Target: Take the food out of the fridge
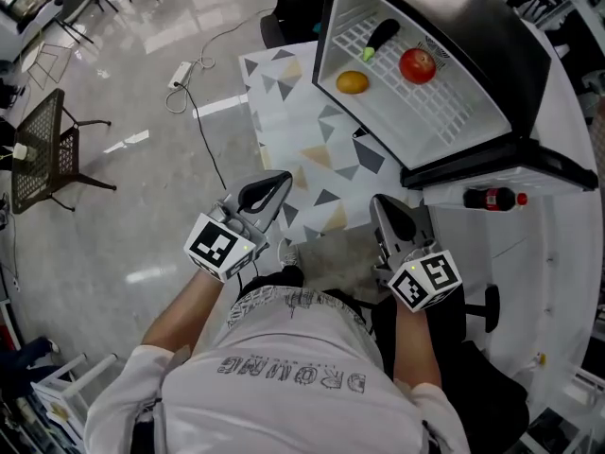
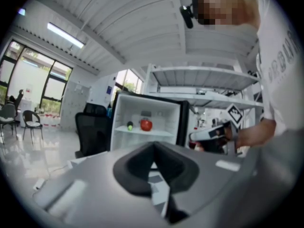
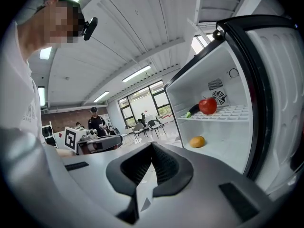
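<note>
The fingers of the left gripper (image 1: 279, 180) are pressed together with nothing between them; its own view shows the dark pads meeting at the tip. The right gripper (image 1: 383, 201) reads the same way in its view, pads closed on each other and empty. Shut jaws fit a tool that is only being carried towards the work, since no food is within reach.

Both grippers are held out in front of the person's chest, side by side and slightly apart, pointing roughly level towards the open fridge (image 1: 416, 130). The right one is the nearer to it, which probably makes it the likelier one for the first pick.

The food sits well ahead of both tips. A red fruit (image 1: 417, 65) and a dark vegetable with a green end (image 1: 380, 38) rest close together on the wire shelf (image 1: 444, 102), and an orange fruit (image 1: 352, 82) lies alone on the fridge floor below, near the front edge. The door is already swung wide, so nothing blocks the way in.

A patterned mat (image 1: 302, 149) covers the floor between the person and the fridge. A cola bottle (image 1: 492, 198) lies on its side on the white surface beside the fridge, outside it.

The jaws would need to open before either one closes in on a fruit.
</note>
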`<state>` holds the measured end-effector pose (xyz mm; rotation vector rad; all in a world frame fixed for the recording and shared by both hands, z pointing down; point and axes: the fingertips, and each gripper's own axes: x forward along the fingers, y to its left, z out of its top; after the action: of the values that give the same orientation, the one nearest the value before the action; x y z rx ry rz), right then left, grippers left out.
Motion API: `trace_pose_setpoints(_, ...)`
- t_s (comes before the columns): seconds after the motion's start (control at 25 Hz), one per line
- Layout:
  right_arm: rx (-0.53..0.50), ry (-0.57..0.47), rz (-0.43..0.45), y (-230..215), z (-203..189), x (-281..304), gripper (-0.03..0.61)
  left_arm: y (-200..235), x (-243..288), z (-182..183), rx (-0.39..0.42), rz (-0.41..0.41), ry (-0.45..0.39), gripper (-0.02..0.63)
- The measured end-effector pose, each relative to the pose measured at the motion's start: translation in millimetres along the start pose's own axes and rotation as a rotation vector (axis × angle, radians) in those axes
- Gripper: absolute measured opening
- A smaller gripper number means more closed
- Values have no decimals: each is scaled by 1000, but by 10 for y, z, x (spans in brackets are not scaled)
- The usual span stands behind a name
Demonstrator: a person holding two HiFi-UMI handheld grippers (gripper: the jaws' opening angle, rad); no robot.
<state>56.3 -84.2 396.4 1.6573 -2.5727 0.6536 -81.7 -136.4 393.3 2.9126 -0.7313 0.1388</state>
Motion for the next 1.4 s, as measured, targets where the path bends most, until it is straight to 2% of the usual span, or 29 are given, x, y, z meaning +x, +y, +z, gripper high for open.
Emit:
trace_pose_setpoints(0.64, -16, -17, -5, -191, 244, 509, -2, 487, 403, 46, 8, -14, -9, 8)
trace_pose_setpoints(1.04, -29, -22, 55, -488, 442, 730, -2, 647, 875, 158, 37, 41, -5, 8)
trace_pose_setpoints(1.4, -55, -54, 61, -737, 650, 824, -2, 818, 1405, 217, 14, 81, 3, 9)
